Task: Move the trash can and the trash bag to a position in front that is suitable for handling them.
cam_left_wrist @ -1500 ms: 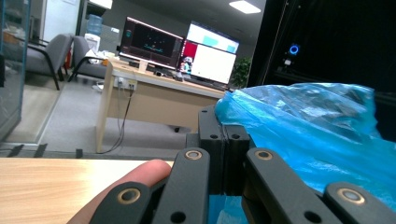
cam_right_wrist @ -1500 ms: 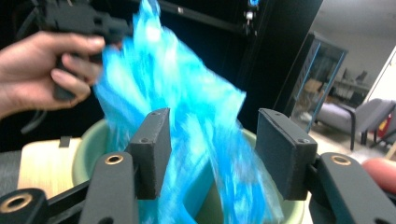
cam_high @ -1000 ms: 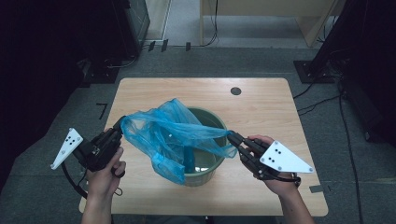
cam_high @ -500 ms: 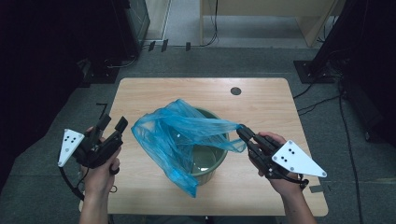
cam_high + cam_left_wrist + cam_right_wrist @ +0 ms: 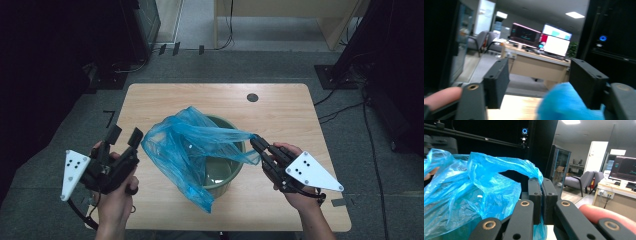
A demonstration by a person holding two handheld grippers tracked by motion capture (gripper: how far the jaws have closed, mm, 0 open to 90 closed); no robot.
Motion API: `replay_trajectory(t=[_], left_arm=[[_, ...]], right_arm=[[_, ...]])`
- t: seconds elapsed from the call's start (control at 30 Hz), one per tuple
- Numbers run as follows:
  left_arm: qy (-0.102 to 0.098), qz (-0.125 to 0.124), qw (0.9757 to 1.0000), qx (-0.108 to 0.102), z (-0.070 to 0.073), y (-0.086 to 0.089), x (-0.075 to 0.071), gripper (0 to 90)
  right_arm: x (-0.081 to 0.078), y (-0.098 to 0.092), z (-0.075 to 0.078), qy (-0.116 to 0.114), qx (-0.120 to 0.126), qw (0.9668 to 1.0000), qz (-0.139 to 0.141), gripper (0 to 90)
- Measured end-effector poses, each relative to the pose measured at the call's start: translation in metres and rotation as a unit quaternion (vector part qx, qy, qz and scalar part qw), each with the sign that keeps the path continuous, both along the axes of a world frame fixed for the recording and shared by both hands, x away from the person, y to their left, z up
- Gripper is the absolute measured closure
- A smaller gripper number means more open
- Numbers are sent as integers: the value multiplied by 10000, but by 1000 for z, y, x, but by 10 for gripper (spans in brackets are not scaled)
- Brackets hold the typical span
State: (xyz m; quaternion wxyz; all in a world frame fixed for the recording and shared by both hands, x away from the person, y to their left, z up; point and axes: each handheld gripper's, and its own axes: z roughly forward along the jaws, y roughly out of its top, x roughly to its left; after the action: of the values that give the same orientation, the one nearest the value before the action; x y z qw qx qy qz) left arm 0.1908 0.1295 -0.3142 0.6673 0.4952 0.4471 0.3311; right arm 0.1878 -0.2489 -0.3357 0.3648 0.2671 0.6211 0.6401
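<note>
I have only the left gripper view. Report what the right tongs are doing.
Observer: The right tongs are shut on a stretched strip of the blue bag.
Operator: Say what the bag rests on.
Observer: It drapes over a green bucket on the table.
Operator: Check whether my left tongs are off it.
Observer: The left tongs have just been opening; from above they stand left of the bag, with nothing between the jaws.

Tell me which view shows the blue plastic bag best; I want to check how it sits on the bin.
The high view: the blue plastic bag drapes over the green bin, one edge pinched by the right gripper. The right gripper view shows that pinch close up; the left gripper view shows a blur.
</note>
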Motion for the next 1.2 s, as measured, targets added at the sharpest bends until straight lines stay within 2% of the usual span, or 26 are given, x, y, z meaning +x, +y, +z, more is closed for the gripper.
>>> replay_trajectory(t=[0.07,0.13,0.27,0.33,0.4,0.47,0.53,0.63,0.7,0.77,0.8,0.87,0.9,1.07,1.2], left_arm=[[42,-127,9999,109,-1,-12,-5,257],[164,-137,9995,225,-2,-22,-9,215],[309,70,9982,507,-2,-34,-19,182],[444,43,9962,753,-4,-36,-23,176],[597,-142,9946,837,-8,-34,-27,175],[662,-322,9932,899,-13,-33,-32,175],[753,-514,9892,1144,-20,-34,-39,176],[802,-668,9862,1284,-27,-32,-45,180],[831,-602,9849,1393,-30,-29,-48,188],[804,-595,9855,1372,-33,-24,-49,261],[831,-581,9855,1363,-34,-22,-48,266],[867,-531,9852,1378,-37,-19,-48,347],[919,-512,9849,1372,-39,-19,-47,351],[1154,-716,9798,1470,-53,-17,-47,461],[1114,-1007,9763,1560,-60,-11,-51,673]], right_arm=[[0,1,-1,-8,-20,10000,-50,893],[0,2,-2,-21,-65,9999,-100,893],[-3,4,-3,-7,-73,9999,-114,893],[-5,5,-2,-11,-60,9999,-132,892],[-8,6,-1,-27,-66,9999,-137,892],[-11,5,2,-39,-53,9999,-147,893],[-14,3,4,-73,-70,9998,-182,893],[-19,-1,9,-109,-12,9997,-227,893],[-23,-5,12,-160,4,9995,-279,893],[-28,-8,15,-196,13,9993,-318,893],[-30,-10,15,-216,27,9992,-345,893],[-32,-14,16,-221,38,9990,-380,893],[-33,-15,15,-221,37,9989,-404,893],[-37,-24,8,-107,-2,9986,-509,893],[-44,-34,1,-8,-52,9982,-597,894]])
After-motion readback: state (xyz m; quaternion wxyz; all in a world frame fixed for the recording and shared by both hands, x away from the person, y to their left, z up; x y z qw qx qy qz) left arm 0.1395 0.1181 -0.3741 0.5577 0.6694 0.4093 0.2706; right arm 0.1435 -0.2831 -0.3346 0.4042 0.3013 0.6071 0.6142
